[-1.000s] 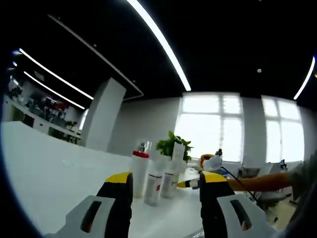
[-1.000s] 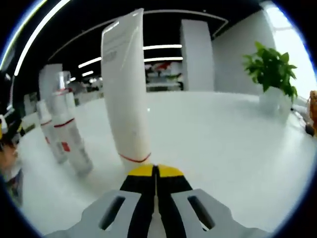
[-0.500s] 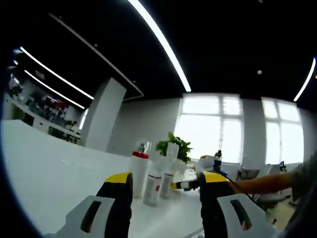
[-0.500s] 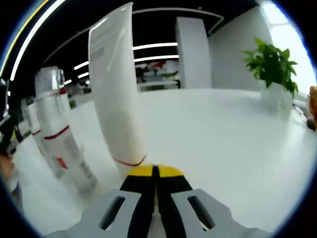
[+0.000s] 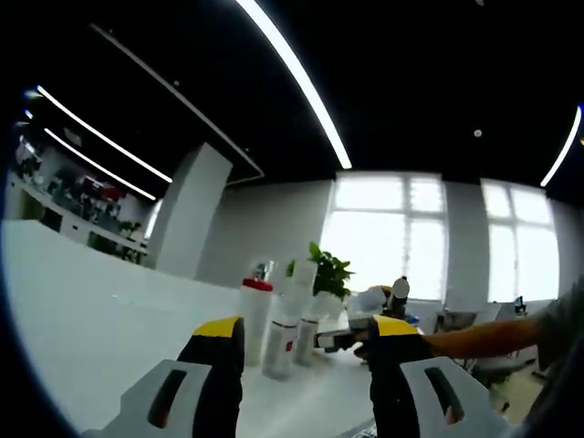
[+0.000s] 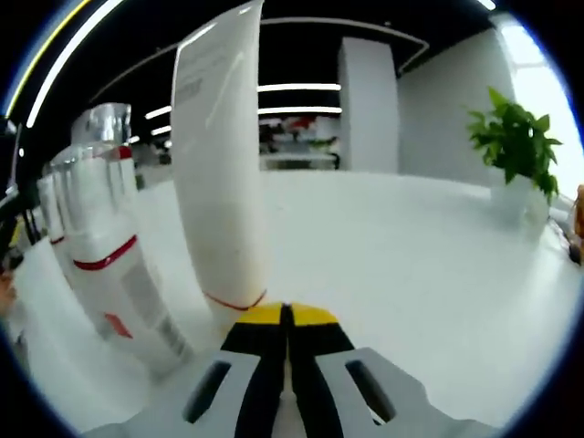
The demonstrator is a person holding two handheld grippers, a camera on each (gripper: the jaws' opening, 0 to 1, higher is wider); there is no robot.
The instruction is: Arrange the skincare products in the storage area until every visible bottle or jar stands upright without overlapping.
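Right gripper point(image 6: 288, 315) at bottom centre, yellow-tipped jaws pressed together, nothing visible between them. Just beyond the tips a tall white tube point(image 6: 222, 173) stands upright on the white tabletop point(image 6: 411, 265), cap end down, thin red line near its base. Left of it, close by, a clear bottle point(image 6: 109, 246) with red band and small red label, leaning in the fisheye. Another slimmer bottle point(image 6: 53, 224) behind it near the left edge, partly hidden. Potted green plant point(image 6: 518, 151) at far right on the tabletop, well apart from the tube. White pillar point(image 6: 369, 114) in the background.
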